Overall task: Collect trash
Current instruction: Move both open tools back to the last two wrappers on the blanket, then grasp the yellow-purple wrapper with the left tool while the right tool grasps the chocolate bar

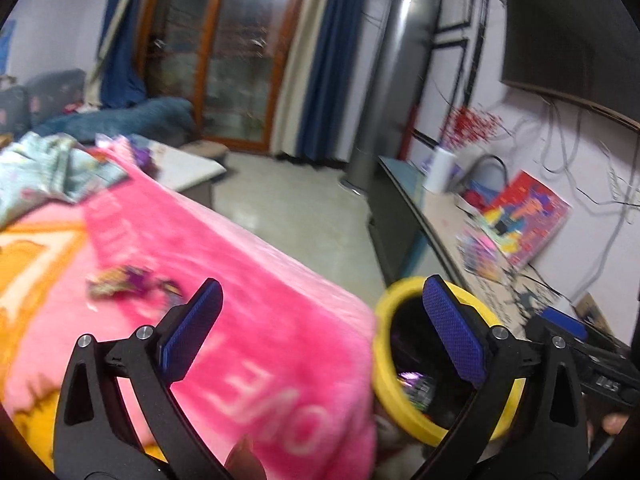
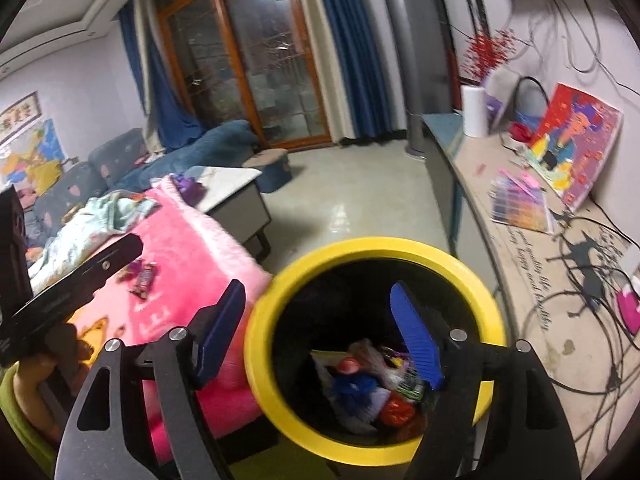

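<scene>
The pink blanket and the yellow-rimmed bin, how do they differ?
The pink blanket is soft, spread flat, with wrappers lying loose on top; the yellow-rimmed bin is rigid, round and upright, with trash piled inside. The blanket is pink; the bin is black inside. They stand side by side.

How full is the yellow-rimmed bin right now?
Partly full. The right wrist view looks down into the yellow-rimmed bin: mixed wrappers and bags cover its bottom, well below the rim.

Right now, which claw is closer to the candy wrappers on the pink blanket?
Left. The left claw hangs open over the pink blanket, just beside the candy wrappers. The right claw is open above the yellow bin, off the blanket's edge.
</scene>
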The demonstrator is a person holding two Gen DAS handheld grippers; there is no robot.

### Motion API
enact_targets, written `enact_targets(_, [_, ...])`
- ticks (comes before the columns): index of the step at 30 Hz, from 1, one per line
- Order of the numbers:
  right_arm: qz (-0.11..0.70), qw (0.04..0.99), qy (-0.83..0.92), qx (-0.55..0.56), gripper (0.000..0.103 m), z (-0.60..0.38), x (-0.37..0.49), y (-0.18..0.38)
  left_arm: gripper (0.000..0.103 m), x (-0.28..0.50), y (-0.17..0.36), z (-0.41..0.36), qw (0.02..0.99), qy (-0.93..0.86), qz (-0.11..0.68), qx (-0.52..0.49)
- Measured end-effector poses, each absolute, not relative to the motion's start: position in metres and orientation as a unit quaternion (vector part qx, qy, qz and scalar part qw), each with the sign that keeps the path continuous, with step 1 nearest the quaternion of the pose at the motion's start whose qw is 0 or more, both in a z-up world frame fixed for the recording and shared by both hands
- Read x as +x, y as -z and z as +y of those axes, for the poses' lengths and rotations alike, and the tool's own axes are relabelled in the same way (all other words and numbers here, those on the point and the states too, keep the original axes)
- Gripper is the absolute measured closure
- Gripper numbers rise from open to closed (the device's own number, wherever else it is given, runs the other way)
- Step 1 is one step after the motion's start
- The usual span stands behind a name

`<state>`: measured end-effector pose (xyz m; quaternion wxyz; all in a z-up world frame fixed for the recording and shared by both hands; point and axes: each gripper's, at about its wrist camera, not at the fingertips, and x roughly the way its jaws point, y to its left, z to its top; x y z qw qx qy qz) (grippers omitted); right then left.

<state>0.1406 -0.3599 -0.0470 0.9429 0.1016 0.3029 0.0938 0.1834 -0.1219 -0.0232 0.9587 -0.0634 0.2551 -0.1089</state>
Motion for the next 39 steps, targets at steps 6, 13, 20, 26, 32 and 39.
enact_targets(6, [0.297,0.943,-0.134,0.068,0.025,-0.318,0.149,0.036,0.011,0.186,0.016,-0.078,0.966,0.058,0.242,-0.076])
enact_targets(13, [0.304,0.935,-0.178,0.045,0.025,-0.265,0.162,0.032,0.011,0.184,0.017,-0.027,0.966,0.008,0.237,-0.102])
enact_targets(20, [0.313,0.927,-0.208,0.005,0.024,-0.203,0.179,0.044,0.011,0.19,0.022,0.025,0.96,-0.036,0.245,-0.13])
enact_targets(26, [0.335,0.911,-0.24,0.018,0.024,-0.159,0.201,0.057,0.016,0.206,0.042,0.073,0.942,-0.063,0.283,-0.171])
enact_targets(32, [0.356,0.903,-0.24,-0.007,0.029,-0.117,0.227,0.073,0.034,0.224,0.062,0.098,0.919,-0.051,0.319,-0.225])
enact_targets(39, [0.401,0.886,-0.232,-0.009,0.047,-0.098,0.252,0.102,0.049,0.245,0.082,0.093,0.902,-0.02,0.35,-0.251])
